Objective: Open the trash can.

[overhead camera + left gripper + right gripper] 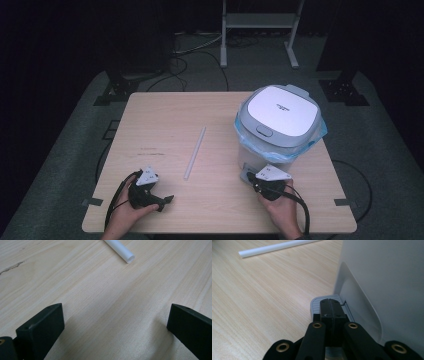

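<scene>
Evidently the work centres on the pedal bin (pixel 278 129), a white bin with a grey lid and a blue liner showing under its rim, standing at the right side of the table (pixel 165 210). At the bin's foot, on the side nearest the person, a small grey ribbed pedal (pixel 318 305) juts out, and the right gripper (pixel 331 310) rests on top of it with its jaws pressed together, nothing between them. The lid sits flat and closed, so I judge the step in hand to be pressing the pedal, not yet far enough to lift it. Next comes a firmer push straight down, kept centred so the tips do not slide off. Left of the bin a white tube (pixel 194 152) lies on the wood. Farther left, the left gripper (pixel 115 325) has jaws wide apart over bare table, short of the tube's near end.
</scene>
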The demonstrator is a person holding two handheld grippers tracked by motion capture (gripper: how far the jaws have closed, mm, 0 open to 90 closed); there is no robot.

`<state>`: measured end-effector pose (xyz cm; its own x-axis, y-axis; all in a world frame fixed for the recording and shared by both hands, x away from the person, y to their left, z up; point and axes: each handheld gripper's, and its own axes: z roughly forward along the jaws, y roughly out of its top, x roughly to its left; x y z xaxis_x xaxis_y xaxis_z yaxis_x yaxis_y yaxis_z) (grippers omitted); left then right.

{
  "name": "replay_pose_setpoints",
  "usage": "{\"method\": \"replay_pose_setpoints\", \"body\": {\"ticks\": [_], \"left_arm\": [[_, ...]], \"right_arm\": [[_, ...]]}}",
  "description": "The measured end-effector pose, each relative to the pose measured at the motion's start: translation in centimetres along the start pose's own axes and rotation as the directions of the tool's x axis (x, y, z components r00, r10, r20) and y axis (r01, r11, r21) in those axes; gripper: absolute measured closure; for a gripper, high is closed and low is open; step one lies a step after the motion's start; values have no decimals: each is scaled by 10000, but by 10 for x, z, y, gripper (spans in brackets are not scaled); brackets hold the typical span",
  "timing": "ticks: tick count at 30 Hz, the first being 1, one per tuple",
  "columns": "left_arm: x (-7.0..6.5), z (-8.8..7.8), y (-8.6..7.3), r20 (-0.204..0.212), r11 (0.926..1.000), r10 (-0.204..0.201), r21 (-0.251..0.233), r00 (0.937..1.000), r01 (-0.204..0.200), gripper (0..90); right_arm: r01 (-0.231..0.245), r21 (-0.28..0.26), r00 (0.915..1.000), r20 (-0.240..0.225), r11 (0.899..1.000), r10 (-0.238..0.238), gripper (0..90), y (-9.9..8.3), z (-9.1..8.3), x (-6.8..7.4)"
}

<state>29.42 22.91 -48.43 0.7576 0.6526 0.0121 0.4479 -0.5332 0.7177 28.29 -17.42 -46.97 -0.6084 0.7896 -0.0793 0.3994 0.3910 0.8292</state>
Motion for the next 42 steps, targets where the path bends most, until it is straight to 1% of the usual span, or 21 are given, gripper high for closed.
{"method": "replay_pose_setpoints", "body": {"ticks": [4,8,13,14,17,27,29,30,35,42], "left_arm": [[0,0,0,-5,10000,-3,-2,10000,3,2],[0,0,0,-8,10000,-3,0,10000,3,2],[0,0,0,-9,10000,-3,3,10000,3,2],[0,0,0,-10,10000,-6,0,10000,6,2],[0,0,0,-10,10000,-5,12,10000,5,1],[0,0,0,-15,10000,-7,2,10000,7,1],[0,0,0,-15,10000,-8,1,10000,8,2],[0,0,0,-14,10000,-8,3,10000,8,1],[0,0,0,-16,10000,-7,2,10000,7,2],[0,0,0,-8,10000,1,8,10000,-1,1]], "right_arm": [[12,-4,10000,-12,10000,-12,899,-1,1,-1],[-101,-5,9999,-55,9999,101,899,-1,1,-1],[-74,9,10000,-61,10000,74,899,-1,1,-1],[4,41,10000,-17,10000,-3,899,-2,1,0],[37,103,10000,-3,9999,-37,899,-2,2,1],[241,548,9997,96,9982,-246,899,-5,8,4],[239,562,9997,85,9981,-244,899,-5,8,4],[140,537,9999,90,9985,-145,899,-6,8,3],[-1,549,10000,9,9985,1,899,-7,8,2],[-36,529,10000,-30,9986,37,899,-6,9,0]]}}
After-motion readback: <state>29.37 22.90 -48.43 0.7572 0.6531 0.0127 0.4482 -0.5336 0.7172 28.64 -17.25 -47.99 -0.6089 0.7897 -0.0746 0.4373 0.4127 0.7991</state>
